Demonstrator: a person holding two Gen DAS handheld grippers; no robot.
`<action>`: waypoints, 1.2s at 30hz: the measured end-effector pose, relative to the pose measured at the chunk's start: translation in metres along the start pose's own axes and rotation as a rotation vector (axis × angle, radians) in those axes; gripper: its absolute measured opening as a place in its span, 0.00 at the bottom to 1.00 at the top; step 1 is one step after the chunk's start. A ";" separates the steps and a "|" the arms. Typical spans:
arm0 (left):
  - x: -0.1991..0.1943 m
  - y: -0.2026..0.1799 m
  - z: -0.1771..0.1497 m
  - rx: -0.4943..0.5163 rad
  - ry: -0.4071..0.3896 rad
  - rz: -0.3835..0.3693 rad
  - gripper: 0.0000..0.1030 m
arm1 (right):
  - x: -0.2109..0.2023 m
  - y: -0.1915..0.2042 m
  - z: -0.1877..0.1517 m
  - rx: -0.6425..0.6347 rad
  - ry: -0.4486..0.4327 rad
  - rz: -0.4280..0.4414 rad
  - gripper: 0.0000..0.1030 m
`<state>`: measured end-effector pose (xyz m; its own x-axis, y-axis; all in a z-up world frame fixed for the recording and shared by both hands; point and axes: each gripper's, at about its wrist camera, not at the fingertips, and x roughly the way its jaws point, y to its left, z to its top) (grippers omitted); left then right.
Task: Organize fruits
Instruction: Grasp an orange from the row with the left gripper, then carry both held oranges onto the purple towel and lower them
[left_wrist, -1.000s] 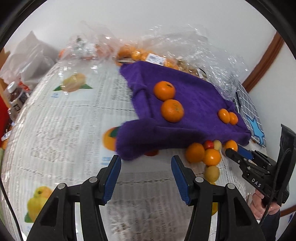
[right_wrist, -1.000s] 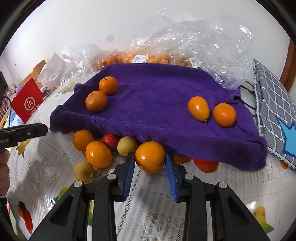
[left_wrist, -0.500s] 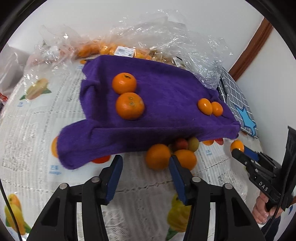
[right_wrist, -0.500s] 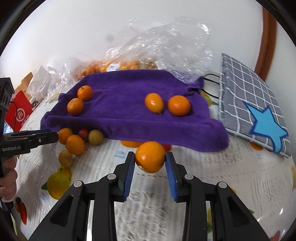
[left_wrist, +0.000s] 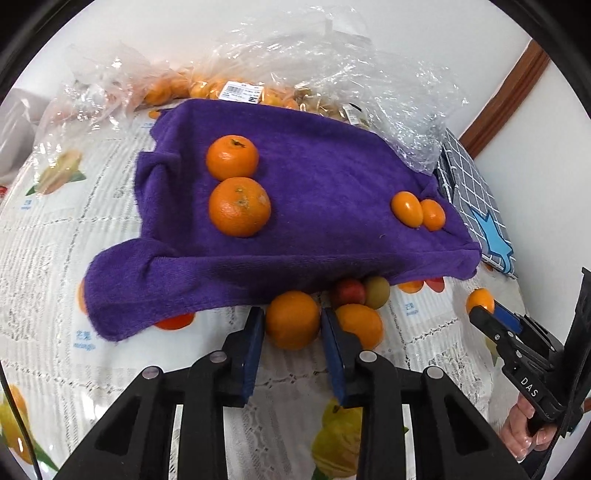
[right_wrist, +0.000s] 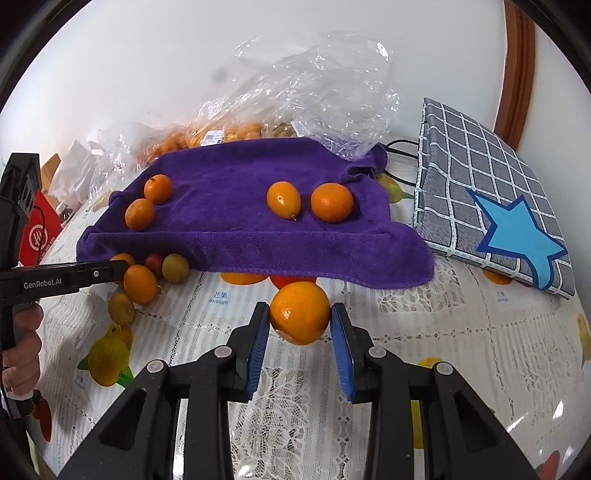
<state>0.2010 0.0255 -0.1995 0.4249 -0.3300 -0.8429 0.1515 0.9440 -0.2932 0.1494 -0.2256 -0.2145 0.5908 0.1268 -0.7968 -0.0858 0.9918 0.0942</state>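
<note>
A purple towel (left_wrist: 332, 177) lies on the table with two mandarins (left_wrist: 239, 206) at its left and two smaller ones (left_wrist: 406, 208) at its right. Loose fruit lies at its front edge: an orange (left_wrist: 360, 325), a red fruit (left_wrist: 347, 291) and a greenish one (left_wrist: 376, 291). My left gripper (left_wrist: 291, 314) is closing on another orange (left_wrist: 292, 325) from this pile, and both pads touch it. My right gripper (right_wrist: 299, 310) is shut on an orange (right_wrist: 300, 313), held just above the tablecloth in front of the towel's (right_wrist: 240, 173) right half.
Clear plastic bags (left_wrist: 332, 74) holding more fruit stand behind the towel. A grey checked pouch with a blue star (right_wrist: 491, 192) lies to its right. A red box (right_wrist: 37, 232) is at the far left. The tablecloth (right_wrist: 443, 332) is printed with fruit pictures.
My left gripper moved right to the fruit pile and its jaws closed around an orange. My right gripper carried its orange to the right, away from the pile.
</note>
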 end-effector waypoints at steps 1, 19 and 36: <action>-0.003 0.002 -0.001 -0.003 -0.003 0.001 0.29 | -0.001 0.000 -0.001 0.004 -0.001 0.000 0.33; -0.086 0.022 -0.022 -0.071 -0.106 0.082 0.29 | -0.049 -0.004 0.000 0.046 -0.073 -0.019 0.33; -0.141 0.038 -0.033 -0.134 -0.197 0.114 0.29 | -0.096 -0.025 0.003 0.056 -0.152 -0.040 0.33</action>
<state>0.1168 0.1077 -0.1063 0.6002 -0.2029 -0.7737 -0.0212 0.9629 -0.2690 0.0967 -0.2625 -0.1386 0.7074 0.0833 -0.7019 -0.0170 0.9947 0.1009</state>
